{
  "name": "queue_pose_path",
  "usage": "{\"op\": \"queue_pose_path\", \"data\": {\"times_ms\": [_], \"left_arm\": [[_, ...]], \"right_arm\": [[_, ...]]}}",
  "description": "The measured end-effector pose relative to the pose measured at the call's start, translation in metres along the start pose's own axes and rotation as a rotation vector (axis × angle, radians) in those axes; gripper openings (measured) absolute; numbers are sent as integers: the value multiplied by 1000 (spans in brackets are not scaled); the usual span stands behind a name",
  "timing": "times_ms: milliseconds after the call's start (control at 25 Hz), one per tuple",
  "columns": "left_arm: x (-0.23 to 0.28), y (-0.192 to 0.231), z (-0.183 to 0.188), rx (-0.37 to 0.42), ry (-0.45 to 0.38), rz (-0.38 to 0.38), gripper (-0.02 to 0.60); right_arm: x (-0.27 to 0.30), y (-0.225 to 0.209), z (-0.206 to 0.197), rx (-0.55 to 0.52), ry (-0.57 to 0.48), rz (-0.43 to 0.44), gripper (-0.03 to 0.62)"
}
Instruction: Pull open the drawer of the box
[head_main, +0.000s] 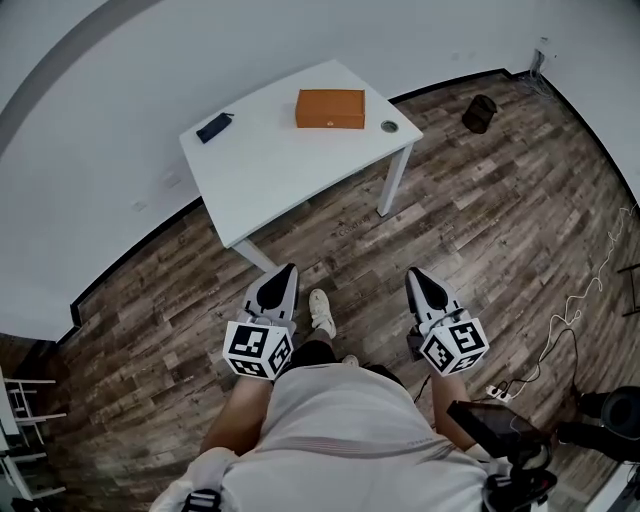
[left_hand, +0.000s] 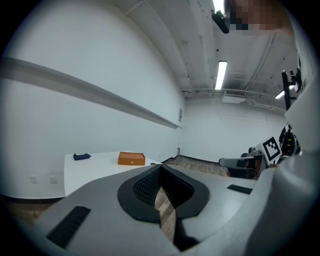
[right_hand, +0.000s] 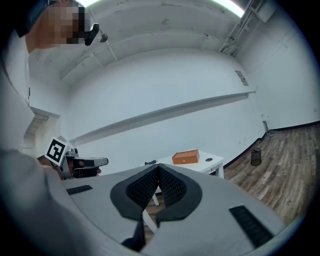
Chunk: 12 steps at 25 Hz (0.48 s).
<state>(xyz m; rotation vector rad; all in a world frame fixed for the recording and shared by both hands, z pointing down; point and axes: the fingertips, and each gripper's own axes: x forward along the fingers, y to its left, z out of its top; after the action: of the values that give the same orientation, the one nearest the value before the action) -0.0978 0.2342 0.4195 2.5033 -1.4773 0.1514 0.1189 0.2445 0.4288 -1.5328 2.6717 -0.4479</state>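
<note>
White tabletop (head_main: 290, 175) on wood floor (head_main: 480, 220), bearing orange box (head_main: 330, 109); well apart from it, left gripper (head_main: 288, 270) and right gripper (head_main: 414, 274), jaws pressed together, nothing between

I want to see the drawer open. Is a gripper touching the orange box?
No, the left gripper and right gripper hang far from the orange box.

The white table (head_main: 280, 165) looks smooth and matt. The orange box (head_main: 330, 108), towards its one o'clock, has a dull, leathery skin. The floor (head_main: 480, 220) is grainy wood plank. The left gripper (left_hand: 161, 172) is matt grey plastic with black ribbed pads (left_hand: 145, 187).
</note>
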Motion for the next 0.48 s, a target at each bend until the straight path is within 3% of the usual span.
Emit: {"op": "queue_pose_path", "data": {"times_ms": [480], "left_arm": [[124,56,39,-14,6,-39,10]], "right_arm": [[106,-67,43,-8,-12,-43,-2]]}}
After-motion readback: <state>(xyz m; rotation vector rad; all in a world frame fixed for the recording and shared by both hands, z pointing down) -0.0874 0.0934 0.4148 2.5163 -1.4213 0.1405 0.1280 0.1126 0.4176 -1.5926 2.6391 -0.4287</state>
